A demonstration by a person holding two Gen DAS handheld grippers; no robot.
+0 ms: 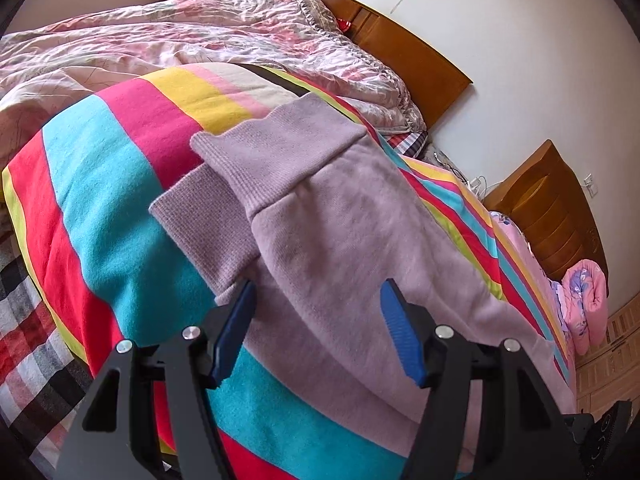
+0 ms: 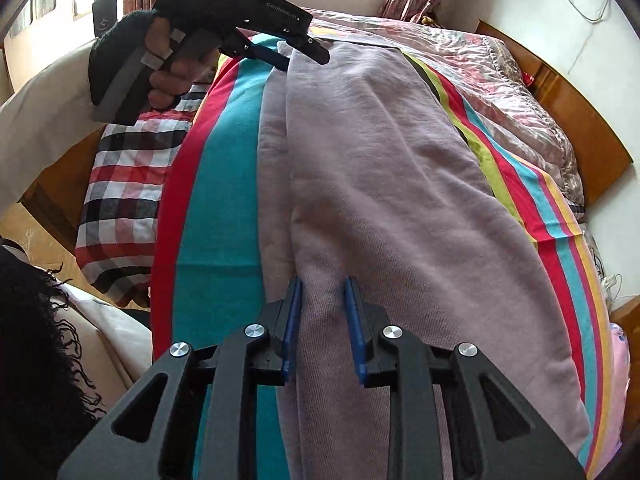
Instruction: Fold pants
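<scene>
Pants of pale lilac fleece with ribbed knit cuffs (image 1: 344, 216) lie lengthwise on a bed, spread over a bright blanket striped in red, turquoise, pink and yellow (image 1: 104, 200). In the left wrist view the two cuffs sit at the centre of the frame, one leg laid on top of the other, the upper cuff overlapping the lower. The left gripper (image 1: 318, 300) hovers at the bottom of that frame with its blue-padded jaws standing apart; the fabric lies beneath and between them, and the pads do not press on it.

In the right wrist view the pants (image 2: 380, 168) run from the bottom centre to the top of the frame. The right gripper (image 2: 323, 294) is at the lower centre, its jaws drawn close together and clamped on a raised ridge of the lilac fabric that stands up between the blue pads. At the upper left of this view a hand in a black fingerless glove (image 2: 160, 60) holds the handle of the left gripper (image 2: 280, 54), which reaches over the far end of the pants.

A crumpled pink floral quilt (image 1: 200, 36) lies past the blanket towards the brown wooden headboard (image 1: 412, 52), and a red, black and white checked sheet (image 2: 120, 184) shows at the left edge of the bed
</scene>
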